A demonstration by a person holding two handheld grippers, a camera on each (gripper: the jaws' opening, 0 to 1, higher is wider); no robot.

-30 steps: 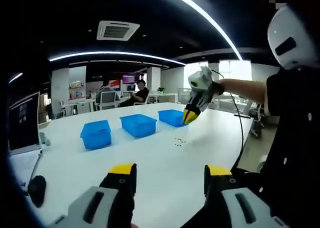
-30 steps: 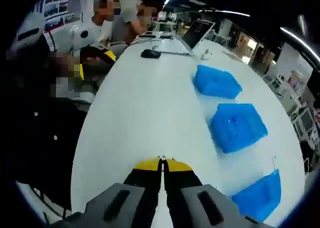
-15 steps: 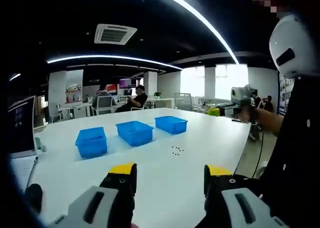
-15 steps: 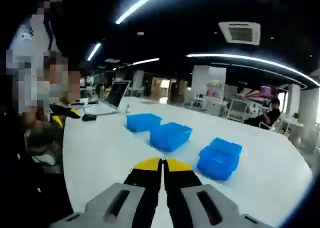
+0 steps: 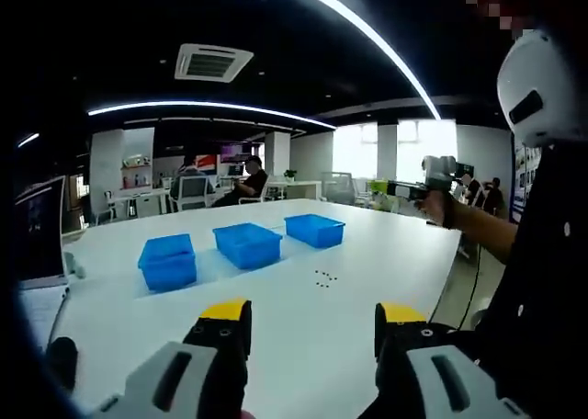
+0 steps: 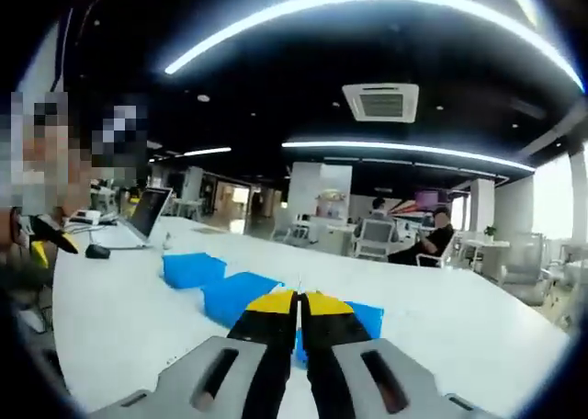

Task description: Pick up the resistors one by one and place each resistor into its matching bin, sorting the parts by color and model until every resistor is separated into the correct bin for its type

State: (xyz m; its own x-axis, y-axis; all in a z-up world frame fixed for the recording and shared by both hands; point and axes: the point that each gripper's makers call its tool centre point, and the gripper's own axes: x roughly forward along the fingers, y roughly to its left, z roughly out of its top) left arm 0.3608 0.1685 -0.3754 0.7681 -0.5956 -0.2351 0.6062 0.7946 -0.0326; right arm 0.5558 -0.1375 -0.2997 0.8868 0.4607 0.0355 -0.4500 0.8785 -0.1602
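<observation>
**Above the bench: both tools raised, resistors not yet approached**

At the bottom of the left gripper view, the left hand-held gripper (image 5: 312, 322) stands with its yellow-tipped jaws wide apart and nothing between them. Ahead of it at about 12 o'clock, well apart from the tips, a small scatter of dark specks lies on the white bench (image 5: 138, 318); these are probably the resistors (image 5: 322, 277), though they are too small to tell colour or model. Beyond them, from 10 to 12 o'clock, three blue bins (image 5: 248, 244) sit in a row, near the parts but not touching them.

The right hand-held gripper (image 6: 299, 301) has its jaws pressed together with no part visible between them. In the left gripper view it is held out at about 2 o'clock, high over the far bench edge and well apart from the resistors. From its own camera the blue bins lie just beyond its tips at 11 to 1 o'clock, partly hidden by the jaws.

The step in hand looks like the first reach. Doing it well means lowering one hand-held gripper over the scatter, singling out one resistor at the edge of the group, and closing on its body with jaws level to the bench, so neighbours are not swept aside. Reading the part's bands before choosing a bin matters, since all three bins look alike.
</observation>
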